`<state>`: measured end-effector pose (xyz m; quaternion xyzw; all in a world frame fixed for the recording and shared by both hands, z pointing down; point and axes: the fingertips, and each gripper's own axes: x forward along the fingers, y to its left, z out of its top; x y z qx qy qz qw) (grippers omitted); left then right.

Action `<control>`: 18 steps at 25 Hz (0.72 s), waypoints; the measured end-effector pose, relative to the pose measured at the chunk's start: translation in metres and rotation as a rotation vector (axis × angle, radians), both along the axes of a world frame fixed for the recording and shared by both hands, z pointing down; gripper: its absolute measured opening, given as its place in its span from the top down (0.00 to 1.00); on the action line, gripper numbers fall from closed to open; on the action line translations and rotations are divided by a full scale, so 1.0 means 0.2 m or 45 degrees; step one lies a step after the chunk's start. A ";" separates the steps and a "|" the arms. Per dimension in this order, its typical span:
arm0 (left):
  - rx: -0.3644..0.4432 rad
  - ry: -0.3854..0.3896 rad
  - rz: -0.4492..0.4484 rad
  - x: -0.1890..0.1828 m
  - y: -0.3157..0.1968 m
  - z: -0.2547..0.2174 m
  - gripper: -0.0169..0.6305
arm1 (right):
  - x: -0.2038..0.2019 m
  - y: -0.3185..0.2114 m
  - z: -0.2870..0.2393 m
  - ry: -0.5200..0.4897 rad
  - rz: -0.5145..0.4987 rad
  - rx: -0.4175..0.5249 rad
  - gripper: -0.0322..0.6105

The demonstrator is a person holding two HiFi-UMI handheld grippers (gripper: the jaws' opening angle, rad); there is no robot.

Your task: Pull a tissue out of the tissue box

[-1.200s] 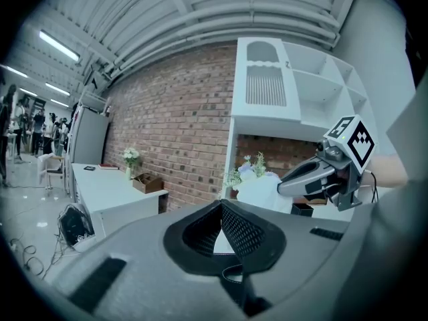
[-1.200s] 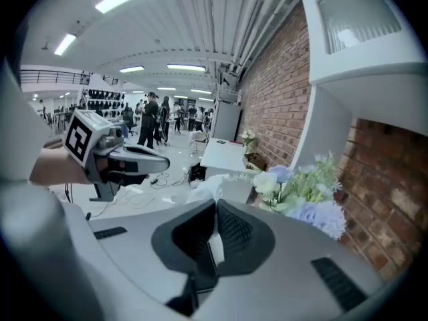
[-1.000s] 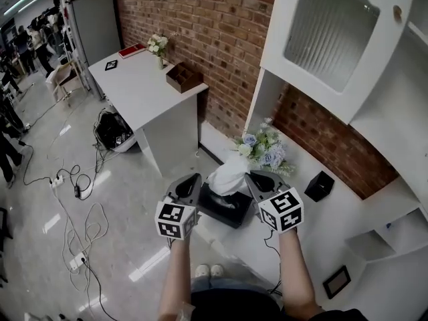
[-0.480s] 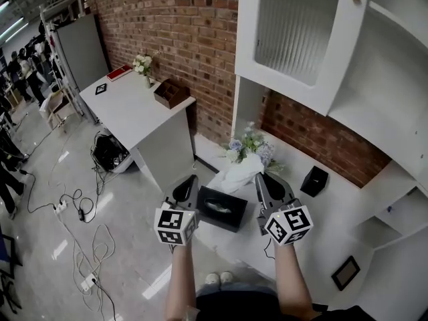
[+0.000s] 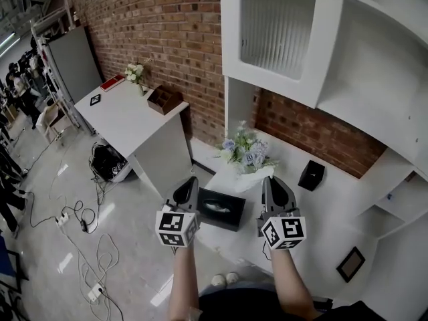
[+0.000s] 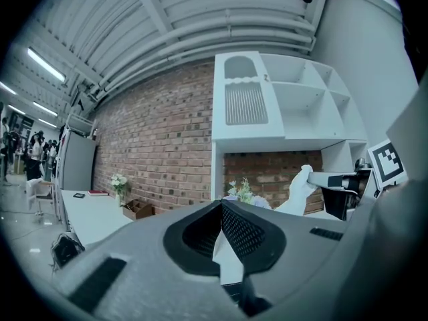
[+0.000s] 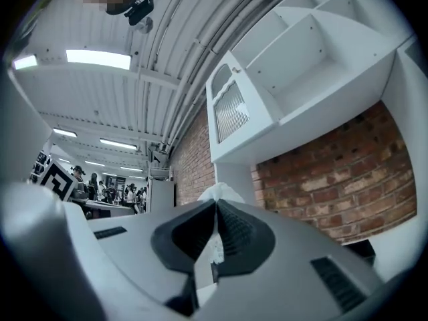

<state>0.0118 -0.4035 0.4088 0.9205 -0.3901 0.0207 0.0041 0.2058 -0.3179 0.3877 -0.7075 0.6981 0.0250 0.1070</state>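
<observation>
A black tissue box (image 5: 219, 208) lies on the white counter (image 5: 321, 212) near its left end. My right gripper (image 5: 269, 179) is shut on a white tissue (image 5: 251, 179), which hangs free in the air above and to the right of the box. In the right gripper view the tissue (image 7: 217, 191) bunches above the closed jaw tips (image 7: 215, 204). My left gripper (image 5: 190, 181) hovers at the box's left end; its jaws (image 6: 221, 204) meet at the tip with nothing in them. The left gripper view shows the tissue (image 6: 299, 191) at the right.
A bunch of artificial flowers (image 5: 242, 151) stands behind the box by the brick wall. A small black box (image 5: 311, 174) sits further right. A white cupboard (image 5: 277, 29) hangs overhead. A picture frame (image 5: 351, 264) lies at the right, a white desk (image 5: 127, 112) and floor cables (image 5: 80, 219) at the left.
The right gripper has drawn the tissue up and to the right, clear of the box's slot. The left gripper has lifted a little beside the box.
</observation>
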 end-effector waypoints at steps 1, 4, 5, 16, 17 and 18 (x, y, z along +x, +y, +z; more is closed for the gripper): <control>-0.002 0.002 -0.002 0.00 0.00 0.00 0.96 | 0.00 0.01 0.01 0.002 0.005 -0.004 0.95; -0.008 0.006 0.002 0.01 0.00 0.01 0.96 | 0.01 0.02 0.02 0.015 0.017 -0.020 0.95; -0.007 0.007 0.007 0.01 0.00 0.01 0.96 | 0.01 0.02 0.03 0.023 0.019 -0.028 0.95; -0.023 0.014 0.013 0.03 -0.01 0.01 0.96 | -0.01 0.02 0.04 0.048 0.005 -0.071 0.95; -0.023 0.013 0.014 0.03 -0.01 0.01 0.96 | -0.01 0.02 0.04 0.043 0.003 -0.072 0.95; -0.024 0.011 0.015 0.03 -0.01 0.01 0.96 | -0.01 0.01 0.04 0.042 0.002 -0.075 0.95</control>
